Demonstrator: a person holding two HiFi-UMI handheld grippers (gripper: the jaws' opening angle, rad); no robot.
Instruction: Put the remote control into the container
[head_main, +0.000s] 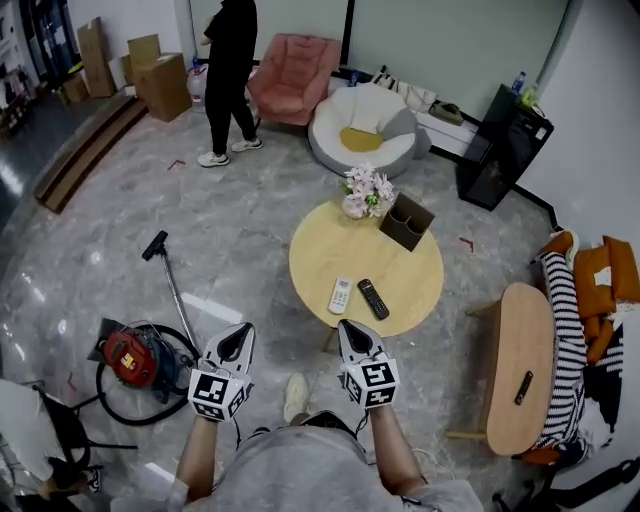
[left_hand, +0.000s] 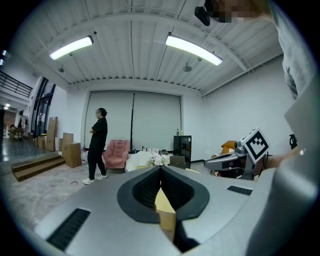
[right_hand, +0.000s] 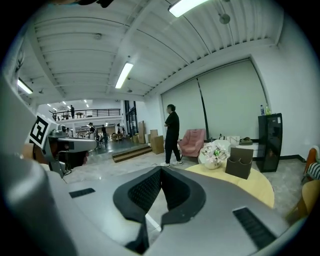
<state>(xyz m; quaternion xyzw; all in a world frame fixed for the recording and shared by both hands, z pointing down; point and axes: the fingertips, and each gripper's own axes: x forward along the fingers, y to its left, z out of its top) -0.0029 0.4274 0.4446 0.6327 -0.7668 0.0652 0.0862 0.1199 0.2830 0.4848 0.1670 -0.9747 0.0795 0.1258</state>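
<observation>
A white remote (head_main: 341, 295) and a black remote (head_main: 373, 299) lie side by side near the front edge of the round yellow table (head_main: 400, 270). A brown open-topped container (head_main: 406, 222) stands at the table's far side, beside a vase of flowers (head_main: 366, 192). My left gripper (head_main: 236, 343) and right gripper (head_main: 355, 338) hover short of the table's near edge, both shut with nothing in them. In the right gripper view the container (right_hand: 239, 162) sits ahead to the right on the table (right_hand: 255, 185). In the left gripper view the jaws meet over the table's near edge.
A red vacuum cleaner (head_main: 135, 358) with its hose lies on the floor to the left. A person (head_main: 230, 80) stands far off by a pink armchair (head_main: 293, 75). A white beanbag seat (head_main: 365, 125), a black cabinet (head_main: 502, 145) and an oval wooden side table (head_main: 525, 340) surround the table.
</observation>
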